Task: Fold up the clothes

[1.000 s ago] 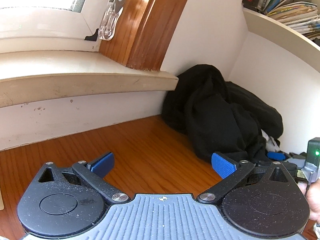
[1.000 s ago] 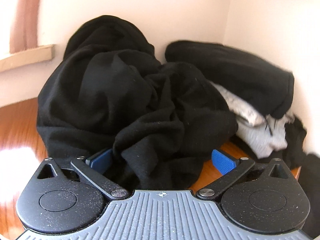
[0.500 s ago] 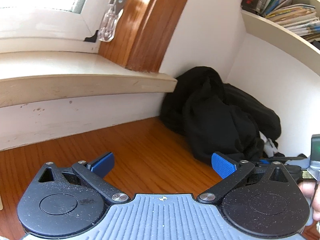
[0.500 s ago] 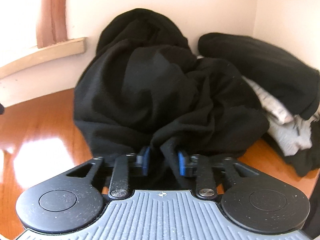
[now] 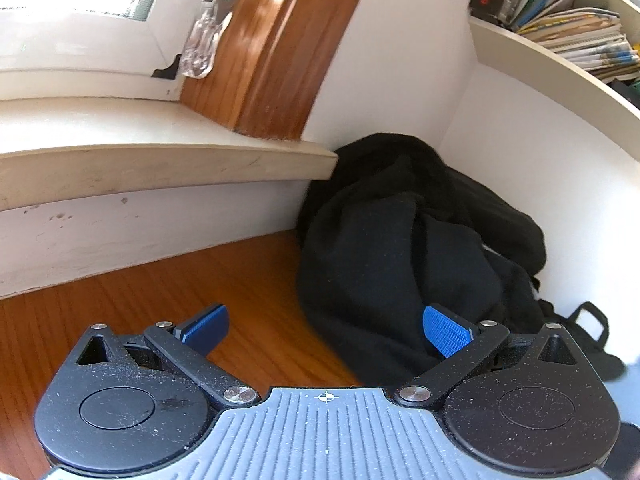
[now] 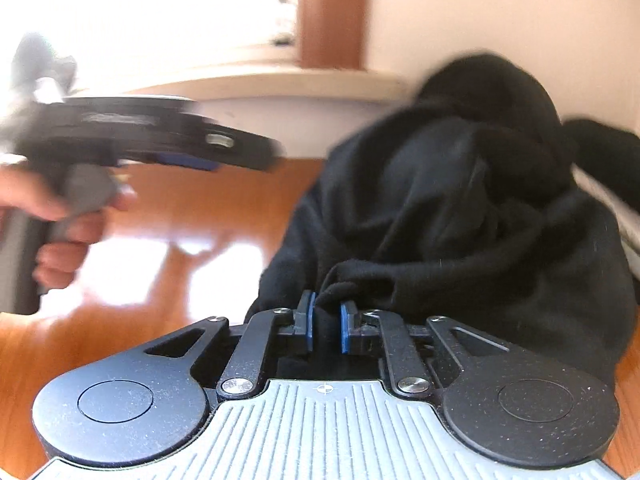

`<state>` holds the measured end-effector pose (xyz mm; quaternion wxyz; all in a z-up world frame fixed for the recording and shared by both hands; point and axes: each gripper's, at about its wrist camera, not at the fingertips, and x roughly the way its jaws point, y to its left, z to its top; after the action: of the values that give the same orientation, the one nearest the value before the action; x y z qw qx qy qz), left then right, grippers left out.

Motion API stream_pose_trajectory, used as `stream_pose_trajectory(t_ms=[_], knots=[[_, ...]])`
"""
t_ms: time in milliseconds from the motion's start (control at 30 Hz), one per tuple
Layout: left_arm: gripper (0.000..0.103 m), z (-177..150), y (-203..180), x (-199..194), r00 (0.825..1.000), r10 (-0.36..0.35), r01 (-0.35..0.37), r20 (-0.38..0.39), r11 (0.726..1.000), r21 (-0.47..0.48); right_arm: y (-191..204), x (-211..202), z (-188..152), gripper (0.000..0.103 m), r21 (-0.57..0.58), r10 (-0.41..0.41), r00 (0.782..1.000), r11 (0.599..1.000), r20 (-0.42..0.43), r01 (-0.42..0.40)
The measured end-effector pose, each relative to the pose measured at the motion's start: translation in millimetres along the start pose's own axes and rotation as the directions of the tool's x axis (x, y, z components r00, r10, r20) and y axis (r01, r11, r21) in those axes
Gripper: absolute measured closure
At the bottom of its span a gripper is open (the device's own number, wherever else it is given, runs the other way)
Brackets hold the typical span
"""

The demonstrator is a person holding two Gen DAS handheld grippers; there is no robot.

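A crumpled black garment (image 5: pixel 392 248) lies in a heap in the corner of the wooden table (image 5: pixel 168 296); it also fills the right wrist view (image 6: pixel 460 208). My right gripper (image 6: pixel 327 326) is shut on a fold of the black garment at its near edge. My left gripper (image 5: pixel 324 330) is open and empty, just above the table, its right fingertip at the heap's near left edge. The left gripper also shows blurred in the right wrist view (image 6: pixel 184 160), held in a hand to the left of the heap.
A window sill (image 5: pixel 160 160) juts out over the table at the back left. White walls (image 5: pixel 520 168) close the corner behind the heap. A shelf with books and papers (image 5: pixel 568 28) hangs above right. Another dark garment (image 6: pixel 608 152) and a pale one lie behind the heap.
My right gripper closed on a fold of the black garment and has pulled it back and left. My left gripper has moved closer to the heap, still open.
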<state>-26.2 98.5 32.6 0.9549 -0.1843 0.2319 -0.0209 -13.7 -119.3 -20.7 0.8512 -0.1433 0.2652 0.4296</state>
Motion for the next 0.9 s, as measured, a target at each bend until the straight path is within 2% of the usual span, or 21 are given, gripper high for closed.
stream_pose_trajectory(t_ms=[267, 500, 600, 733, 833, 900], knots=[[0.0, -3.4, 7.2, 4.5, 1.0, 0.004, -0.005, -0.02, 1.0, -0.015, -2.8, -24.1, 13.6, 0.088, 0.082, -0.035, 0.993, 0.996, 0.109, 0.026], [0.003, -6.8, 5.2, 5.6, 0.998, -0.06, 0.06, -0.029, 0.998, -0.015, -42.7, -53.2, 22.0, 0.083, 0.188, -0.074, 0.976, 0.982, 0.206, 0.034], [0.004, -8.0, 3.7, 6.3, 0.996, -0.084, 0.084, -0.036, 0.996, -0.017, -60.7, -54.2, 14.3, 0.077, 0.224, -0.138, 0.971, 0.97, 0.195, 0.093], [0.005, -8.3, 1.1, 7.7, 0.995, -0.088, 0.088, -0.039, 0.996, -0.012, -86.8, -43.4, 1.9, 0.077, 0.267, -0.21, 0.966, 0.949, 0.149, 0.165], [0.005, -7.6, 1.9, 9.3, 0.996, -0.083, 0.082, -0.036, 0.997, -0.015, -108.1, -31.9, -2.8, 0.076, 0.311, -0.235, 0.963, 0.932, 0.13, 0.185], [0.004, -7.3, 5.4, 11.1, 0.996, -0.08, 0.079, -0.037, 0.996, -0.031, -120.4, -24.2, -0.6, 0.069, 0.323, -0.239, 0.963, 0.927, 0.123, 0.188]])
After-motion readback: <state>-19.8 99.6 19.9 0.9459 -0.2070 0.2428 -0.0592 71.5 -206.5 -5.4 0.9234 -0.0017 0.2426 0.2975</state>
